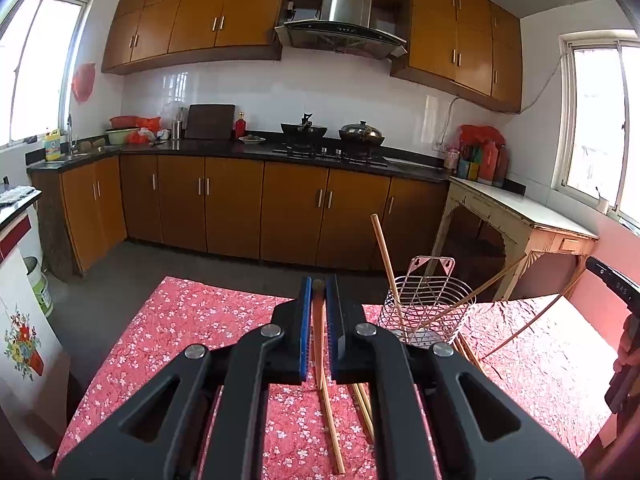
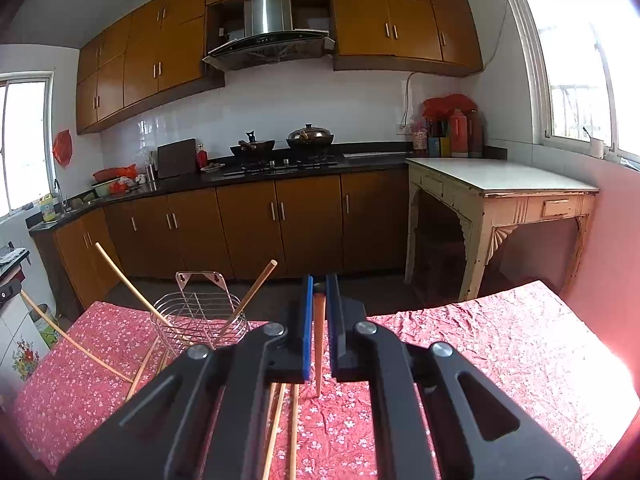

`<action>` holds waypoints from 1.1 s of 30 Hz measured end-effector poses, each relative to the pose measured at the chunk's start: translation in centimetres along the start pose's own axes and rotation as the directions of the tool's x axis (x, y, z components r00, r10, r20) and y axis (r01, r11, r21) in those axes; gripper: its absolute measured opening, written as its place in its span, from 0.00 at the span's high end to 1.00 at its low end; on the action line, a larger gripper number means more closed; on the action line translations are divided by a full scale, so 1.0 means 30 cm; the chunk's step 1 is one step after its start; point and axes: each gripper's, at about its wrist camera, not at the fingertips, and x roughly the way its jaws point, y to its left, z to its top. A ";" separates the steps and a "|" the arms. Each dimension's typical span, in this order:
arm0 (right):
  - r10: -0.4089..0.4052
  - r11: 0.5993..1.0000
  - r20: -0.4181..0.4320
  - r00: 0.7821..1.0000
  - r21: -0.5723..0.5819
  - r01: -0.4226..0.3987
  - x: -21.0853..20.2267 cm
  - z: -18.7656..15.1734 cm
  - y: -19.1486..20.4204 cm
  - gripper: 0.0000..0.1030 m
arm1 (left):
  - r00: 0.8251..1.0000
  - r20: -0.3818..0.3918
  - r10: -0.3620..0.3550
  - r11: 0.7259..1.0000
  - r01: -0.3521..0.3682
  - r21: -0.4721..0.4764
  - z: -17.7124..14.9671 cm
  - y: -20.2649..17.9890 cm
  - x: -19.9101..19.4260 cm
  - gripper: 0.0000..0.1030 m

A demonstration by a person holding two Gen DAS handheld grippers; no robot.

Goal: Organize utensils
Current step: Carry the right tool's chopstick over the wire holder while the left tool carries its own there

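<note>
Chopsticks (image 1: 385,258): partly sorted, judging by the lie of things. Two already standing tilted in the wire basket (image 1: 426,300), tops leaning outward over the rim, one to each side. Basket upright on the red flowered cloth (image 1: 180,320), toward the far edge of the table, between the two tools. Left gripper (image 1: 318,286) clamped on one stick (image 1: 330,412), thick end pinched between the blue pads, thin end slanting down toward the cloth; touching it or not, cannot tell. Right gripper (image 2: 318,284) likewise closed on one stick (image 2: 318,344), pointed end hanging down just over the cloth, apparently clear of it. Neither held stick over the basket yet; both near it, not above the opening. Left to do: carrying these two across and dropping them in, then gathering the loose ones. Of those, at least two lying side by side on the cloth under the right tool (image 2: 294,432), and a couple more flat by the foot of the basket (image 2: 140,368). Exact count hidden by the tool bodies. Roughly a third done at best, as a guess.
</note>
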 end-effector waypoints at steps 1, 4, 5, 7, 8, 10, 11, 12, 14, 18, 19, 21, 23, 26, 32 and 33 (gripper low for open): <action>0.003 1.000 0.000 1.000 0.002 -0.003 0.000 0.008 0.003 0.93 | 1.000 0.004 0.000 1.000 0.000 0.000 0.004 -0.001 -0.001 0.93; 0.009 1.000 0.006 1.000 -0.002 -0.009 -0.006 0.018 0.004 0.93 | 1.000 0.016 -0.001 1.000 0.001 0.002 0.011 -0.004 -0.007 0.93; 0.009 1.000 0.008 1.000 -0.003 -0.009 -0.009 0.020 0.004 0.93 | 1.000 0.019 -0.001 1.000 0.001 0.003 0.015 -0.005 -0.007 0.93; 0.008 1.000 0.009 1.000 -0.006 -0.008 -0.013 0.027 0.004 0.93 | 1.000 0.023 -0.004 1.000 0.004 0.005 0.022 -0.010 -0.010 0.93; 0.008 1.000 0.010 1.000 -0.006 -0.008 -0.016 0.030 0.004 0.93 | 1.000 0.025 -0.005 1.000 0.005 0.006 0.024 -0.011 -0.010 0.93; 0.010 1.000 0.009 1.000 -0.007 -0.010 -0.022 0.037 0.009 0.93 | 1.000 0.029 -0.009 1.000 0.009 0.006 0.029 -0.015 -0.015 0.93; 0.010 1.000 0.008 1.000 -0.009 -0.010 -0.027 0.041 0.011 0.93 | 0.999 0.031 -0.011 1.000 0.011 0.006 0.028 -0.016 -0.019 0.93; 0.011 1.000 0.007 1.000 -0.011 -0.011 -0.029 0.048 0.012 0.93 | 0.999 0.034 -0.015 1.000 0.014 0.006 0.031 -0.019 -0.023 0.93; 0.014 1.000 0.010 1.000 -0.021 -0.014 -0.045 0.056 0.023 0.93 | 0.999 0.041 -0.020 1.000 0.020 0.010 0.038 -0.026 -0.030 0.93; 0.026 0.999 0.017 1.000 -0.031 -0.026 -0.087 0.081 0.040 0.93 | 0.998 0.052 -0.035 0.999 0.034 0.016 0.057 -0.043 -0.042 0.93; 0.032 0.999 0.021 0.999 -0.034 -0.031 -0.096 0.091 0.045 0.93 | 0.998 0.057 -0.040 0.999 0.039 0.019 0.064 -0.050 -0.047 0.93; 0.045 0.998 0.028 0.999 -0.040 -0.044 -0.122 0.104 0.056 0.93 | 0.997 0.065 -0.052 0.998 0.051 0.022 0.078 -0.065 -0.054 0.93; 0.059 0.997 0.037 0.998 -0.047 -0.057 -0.149 0.123 0.073 0.93 | 0.996 0.071 -0.062 0.998 0.061 0.023 0.089 -0.079 -0.059 0.93; 0.083 0.995 0.048 0.995 -0.057 -0.080 -0.182 0.150 0.103 0.93 | 0.994 0.077 -0.082 0.997 0.081 0.022 0.109 -0.103 -0.062 0.93; 0.120 0.990 0.056 0.991 -0.082 -0.115 -0.213 0.193 0.171 0.93 | 0.988 0.094 -0.120 0.993 0.119 0.019 0.150 -0.159 -0.072 0.93; 0.126 0.989 0.055 0.990 -0.084 -0.121 -0.214 0.200 0.183 0.93 | 0.987 0.099 -0.125 0.992 0.124 0.021 0.159 -0.168 -0.074 0.93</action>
